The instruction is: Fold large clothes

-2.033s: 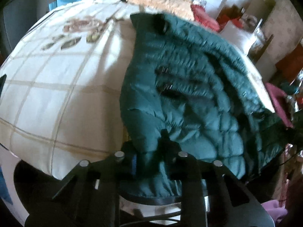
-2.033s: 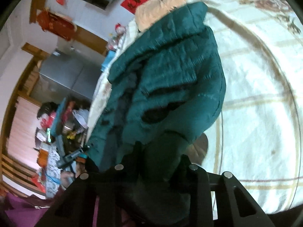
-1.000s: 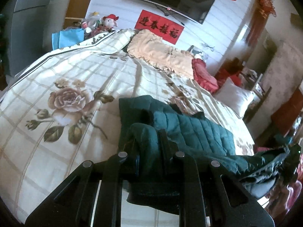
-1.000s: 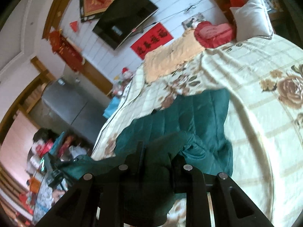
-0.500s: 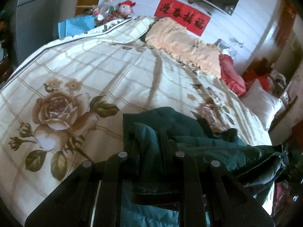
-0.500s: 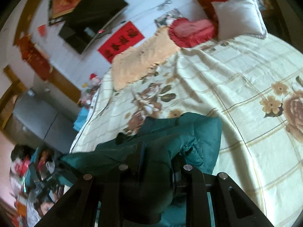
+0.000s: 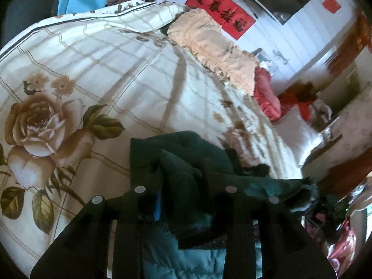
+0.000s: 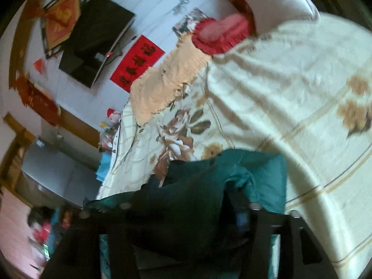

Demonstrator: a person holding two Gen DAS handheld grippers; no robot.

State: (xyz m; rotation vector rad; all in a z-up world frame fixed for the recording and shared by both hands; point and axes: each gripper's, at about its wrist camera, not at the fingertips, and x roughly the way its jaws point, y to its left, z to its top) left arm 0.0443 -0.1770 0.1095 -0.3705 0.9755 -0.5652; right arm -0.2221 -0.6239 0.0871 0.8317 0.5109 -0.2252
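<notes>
A dark green quilted puffer jacket [image 7: 186, 162] lies bunched on the cream floral bedspread [image 7: 116, 74]. My left gripper [image 7: 183, 181] is shut on a fold of the jacket, which drapes over its fingers. In the right wrist view the same jacket [image 8: 255, 169] is folded over itself and covers the fingers of my right gripper [image 8: 193, 200], which is shut on its fabric. The fingertips of both grippers are hidden by the cloth. The jacket stretches between the two grippers above the bed.
A peach fringed pillow [image 7: 216, 46], a red pillow [image 7: 267, 97] and a white pillow [image 7: 300, 137] lie at the head of the bed. A red banner [image 7: 220, 14] and a TV [image 8: 93, 39] hang on the wall. Clutter lies beside the bed [image 8: 44, 232].
Both grippers have lifted the jacket's lower part and carried it toward the head of the bed, folding it over itself. The jacket lay spread flat before; now it is bunched and doubled.
</notes>
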